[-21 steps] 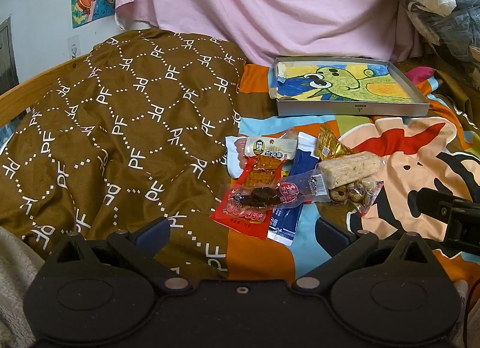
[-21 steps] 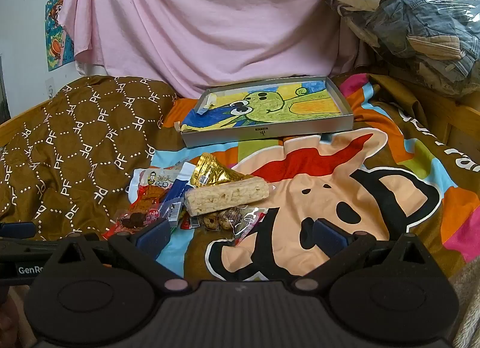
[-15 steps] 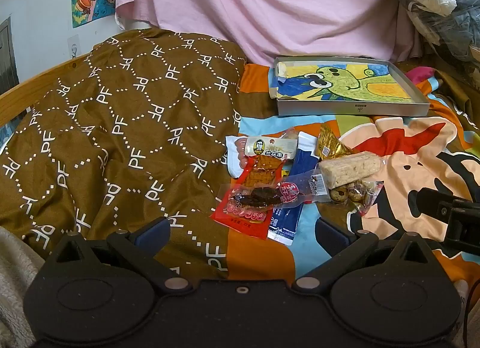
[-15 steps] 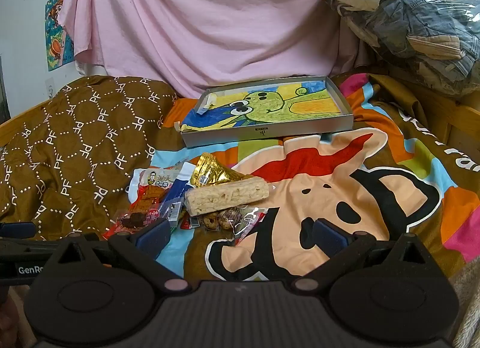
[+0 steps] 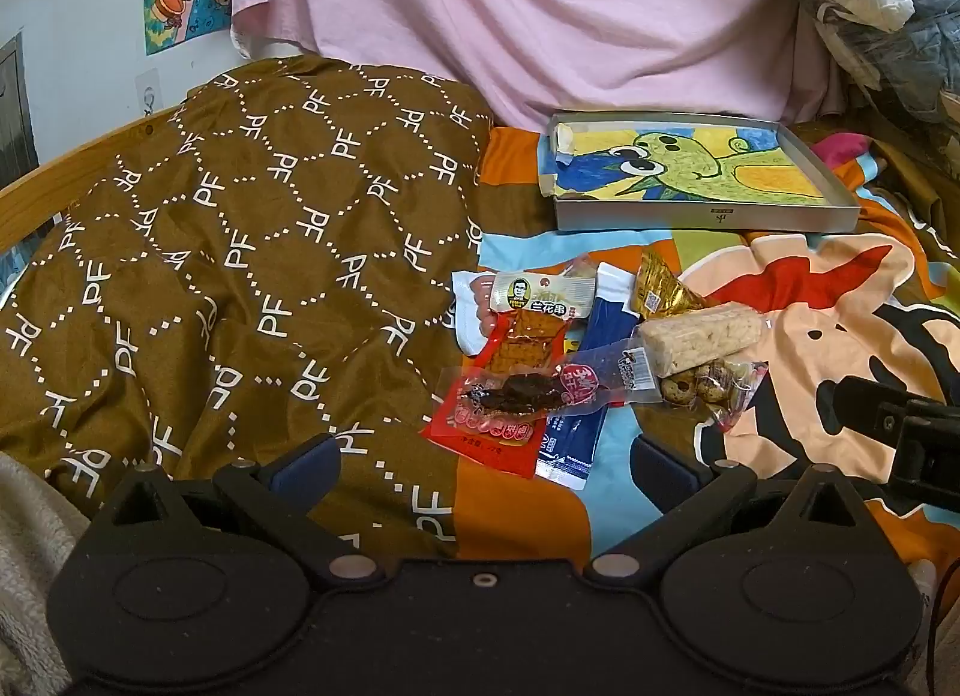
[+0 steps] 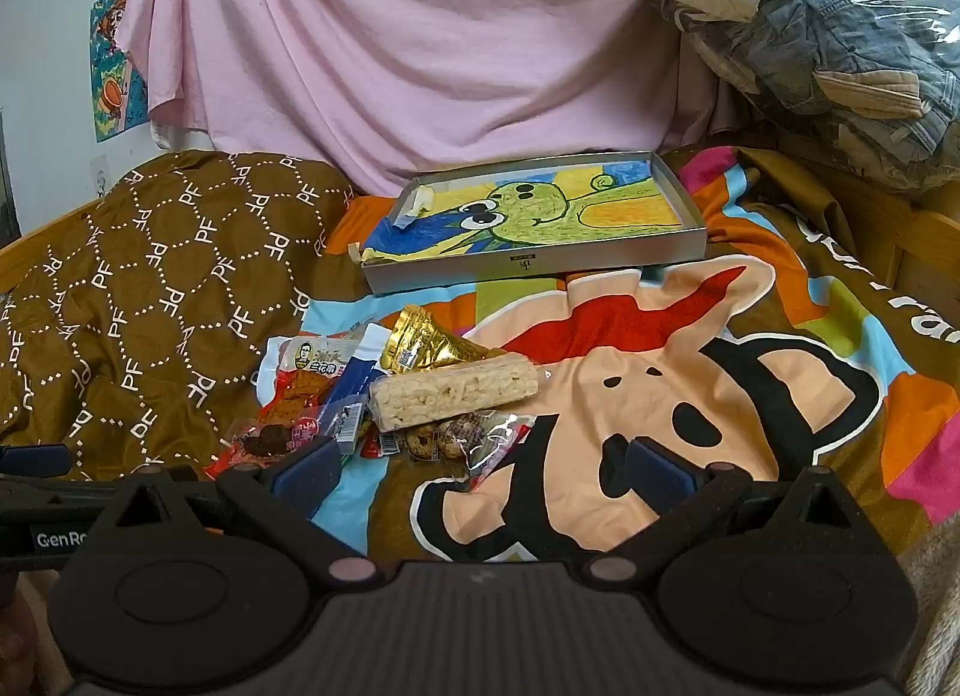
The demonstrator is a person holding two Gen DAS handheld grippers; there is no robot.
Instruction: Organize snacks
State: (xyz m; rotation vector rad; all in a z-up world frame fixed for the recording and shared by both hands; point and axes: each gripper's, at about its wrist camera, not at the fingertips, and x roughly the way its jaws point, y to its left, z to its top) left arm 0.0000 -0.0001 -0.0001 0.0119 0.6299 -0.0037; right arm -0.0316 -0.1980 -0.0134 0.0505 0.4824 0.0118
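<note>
Snack packets (image 5: 576, 372) heaped on the bed's cartoon blanket (image 6: 690, 396), shallow grey box (image 6: 534, 264) set beyond them, left gripper (image 5: 480, 459) and right gripper (image 6: 480, 471) held with jaws spread wide (nothing gripped).

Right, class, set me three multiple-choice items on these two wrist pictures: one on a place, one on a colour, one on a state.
1. Where does the shallow grey cardboard tray with the green cartoon drawing lie?
A. beyond the snack pile
B. under the snacks
C. on the floor

2. What colour is the crinkled foil snack packet?
A. silver
B. gold
C. green

3. How do the fingers of the left gripper and the right gripper stand?
A. both shut on packets
B. one shut
C. both wide apart, holding nothing

Answers: 1 A, the tray sits farther back on the bedspread than the pile; 2 B, the foil shines gold; 3 C, nothing lies between either pair.
</note>
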